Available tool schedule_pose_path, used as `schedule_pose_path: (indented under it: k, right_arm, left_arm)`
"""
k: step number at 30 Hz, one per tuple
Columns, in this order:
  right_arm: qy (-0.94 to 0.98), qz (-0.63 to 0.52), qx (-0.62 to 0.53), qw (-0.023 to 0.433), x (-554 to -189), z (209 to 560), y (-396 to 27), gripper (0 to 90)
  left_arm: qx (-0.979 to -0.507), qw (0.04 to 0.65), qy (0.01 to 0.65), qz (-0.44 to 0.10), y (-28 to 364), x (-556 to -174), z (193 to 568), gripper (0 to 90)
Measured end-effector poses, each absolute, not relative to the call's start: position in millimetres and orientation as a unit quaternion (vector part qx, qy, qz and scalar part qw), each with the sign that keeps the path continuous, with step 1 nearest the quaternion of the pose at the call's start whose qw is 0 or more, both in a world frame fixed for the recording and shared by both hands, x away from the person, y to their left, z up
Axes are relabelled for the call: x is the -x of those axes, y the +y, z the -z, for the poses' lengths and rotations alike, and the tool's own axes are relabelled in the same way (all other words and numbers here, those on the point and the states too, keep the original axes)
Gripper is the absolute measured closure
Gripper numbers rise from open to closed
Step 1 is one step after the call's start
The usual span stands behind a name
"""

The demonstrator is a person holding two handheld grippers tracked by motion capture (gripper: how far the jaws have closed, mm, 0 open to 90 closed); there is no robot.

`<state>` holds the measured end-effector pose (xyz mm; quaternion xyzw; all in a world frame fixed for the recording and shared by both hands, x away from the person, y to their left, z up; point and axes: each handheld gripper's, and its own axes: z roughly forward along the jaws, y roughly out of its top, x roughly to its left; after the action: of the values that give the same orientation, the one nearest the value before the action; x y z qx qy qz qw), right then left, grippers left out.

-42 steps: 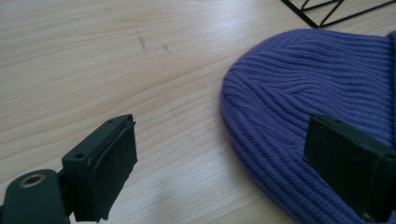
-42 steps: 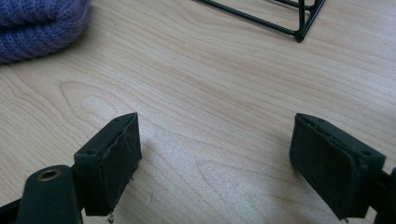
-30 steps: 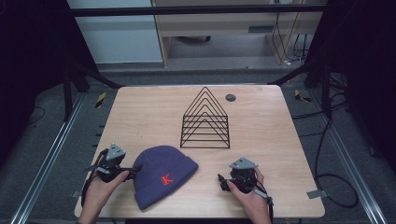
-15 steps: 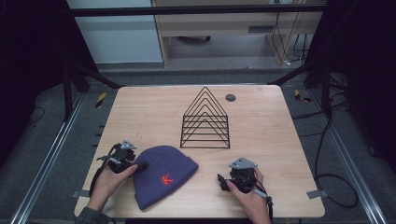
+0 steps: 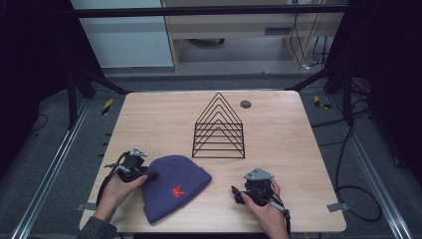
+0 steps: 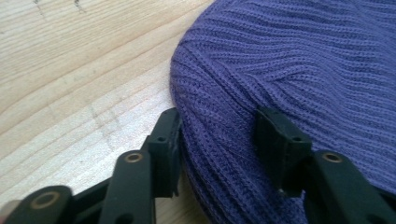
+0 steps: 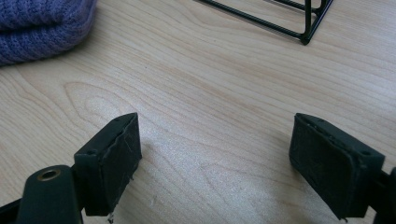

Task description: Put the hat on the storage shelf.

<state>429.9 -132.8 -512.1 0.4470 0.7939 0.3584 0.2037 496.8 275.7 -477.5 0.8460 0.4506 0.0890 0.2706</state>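
at lower left of the high view, your left gripper [image 5: 145, 175] had just been closing around the purple beanie's [image 5: 174, 191] edge, not yet lifted; your right gripper [image 5: 238, 195] rested spread, empty.

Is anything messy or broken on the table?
Nothing stands out. The purple hat lies flat and whole on the table, the black wire rack stands upright, and nothing is spilled. The left tongs have just been closing on the hat's edge.

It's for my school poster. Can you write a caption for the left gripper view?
Left tongs closing around the edge of a purple hat on a wooden table.
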Motion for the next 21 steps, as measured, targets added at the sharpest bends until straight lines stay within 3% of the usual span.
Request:
schedule_pose_path:
  k: [11,21]
  right_arm:
    - [0.794,-0.358,-0.447,0.204,-430,512,-133,16.8]
    - [0.794,-0.359,-0.446,0.204,-430,512,-132,17.7]
  left_arm:
    - [-0.855,0.274,0.433,-0.077,275,-496,476,73.0]
    - [-0.865,0.27,0.394,-0.151,268,-479,450,78.8]
